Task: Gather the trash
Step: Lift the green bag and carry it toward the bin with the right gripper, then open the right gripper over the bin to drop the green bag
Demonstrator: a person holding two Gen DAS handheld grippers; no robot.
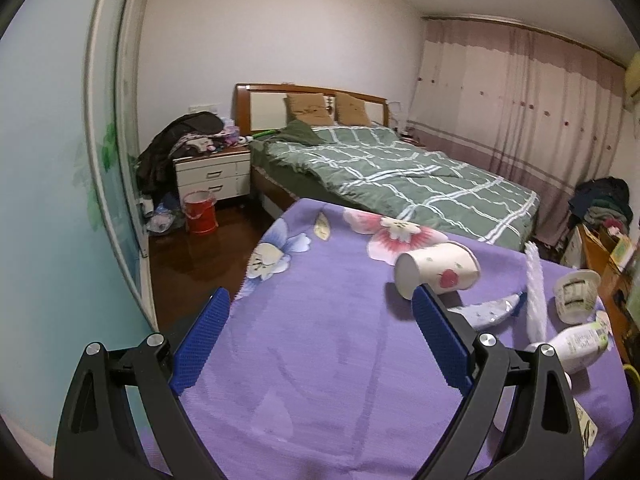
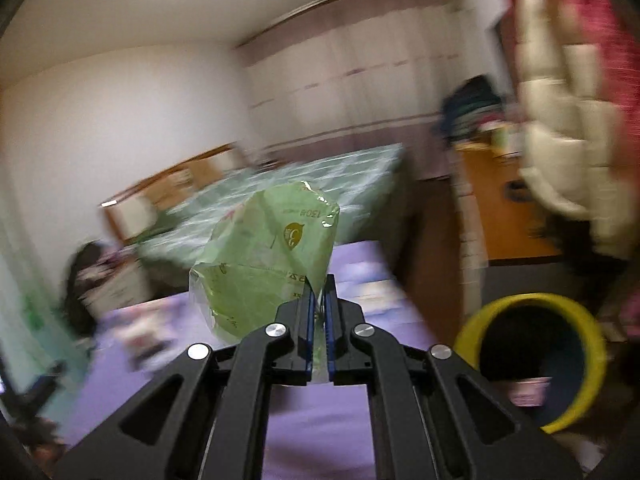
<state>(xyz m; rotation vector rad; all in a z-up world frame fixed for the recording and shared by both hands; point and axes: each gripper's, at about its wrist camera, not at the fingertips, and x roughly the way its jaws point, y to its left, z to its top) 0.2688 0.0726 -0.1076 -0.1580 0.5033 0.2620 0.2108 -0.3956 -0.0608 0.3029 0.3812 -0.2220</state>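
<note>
A green plastic wrapper (image 2: 266,256), crinkled and printed with a yellow logo, is standing upright in the air, its lower edge being pinched by the right gripper (image 2: 319,300). Down to the right, a yellow-rimmed bin (image 2: 532,364) is gaping open, something pale lying inside. On the purple flowered cloth (image 1: 320,360) a paper cup (image 1: 438,268) with a red print is lying on its side, base facing the left wrist camera. Beside it a blue-white wrapper (image 1: 492,310) is lying flat, with a white ridged strip (image 1: 534,288), a small white tub (image 1: 576,290) on its side, and a white bottle (image 1: 572,346) lying near the cloth's right edge.
</note>
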